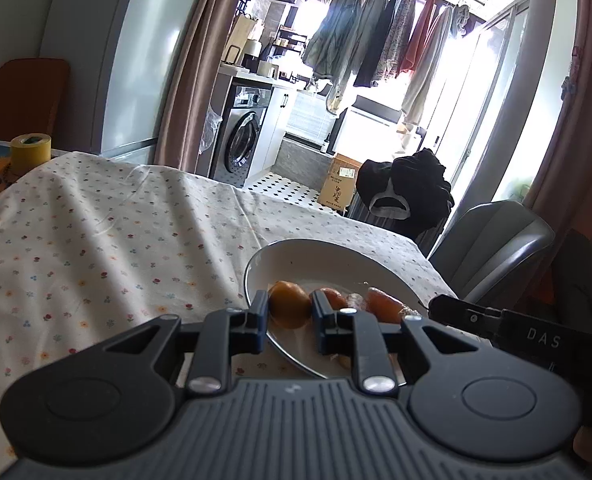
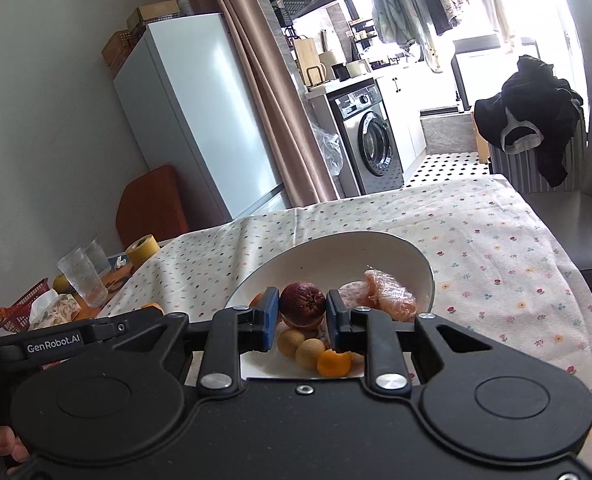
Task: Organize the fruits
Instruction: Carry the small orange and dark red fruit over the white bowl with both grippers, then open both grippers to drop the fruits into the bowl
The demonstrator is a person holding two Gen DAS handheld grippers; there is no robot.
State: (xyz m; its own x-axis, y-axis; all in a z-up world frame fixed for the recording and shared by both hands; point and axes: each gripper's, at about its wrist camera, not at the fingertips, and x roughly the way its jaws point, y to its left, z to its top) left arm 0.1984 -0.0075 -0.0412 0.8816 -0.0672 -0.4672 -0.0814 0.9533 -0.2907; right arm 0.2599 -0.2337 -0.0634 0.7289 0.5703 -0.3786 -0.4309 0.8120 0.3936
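Plate [image 1: 256, 264] near rim hidden behind left gripper [image 1: 288, 312] body. Wrapped fruit [image 2: 391, 294] kind unclear through film. Red basket [image 2: 20, 310] cut by right-wrist view's left edge. Hand [image 2: 0, 450] mostly out of frame.

"GenRobot.AI" stands on the left gripper [image 2: 96, 330]; "DAS" on the right gripper [image 1: 495, 320]

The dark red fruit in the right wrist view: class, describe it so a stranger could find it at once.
Start at the table under the floral tablecloth and find the white bowl. Above its near side the right gripper is shut on the dark red fruit. Its neighbours in the bowl are pale yellow, orange or wrapped in clear film; it alone is wrinkled and maroon.
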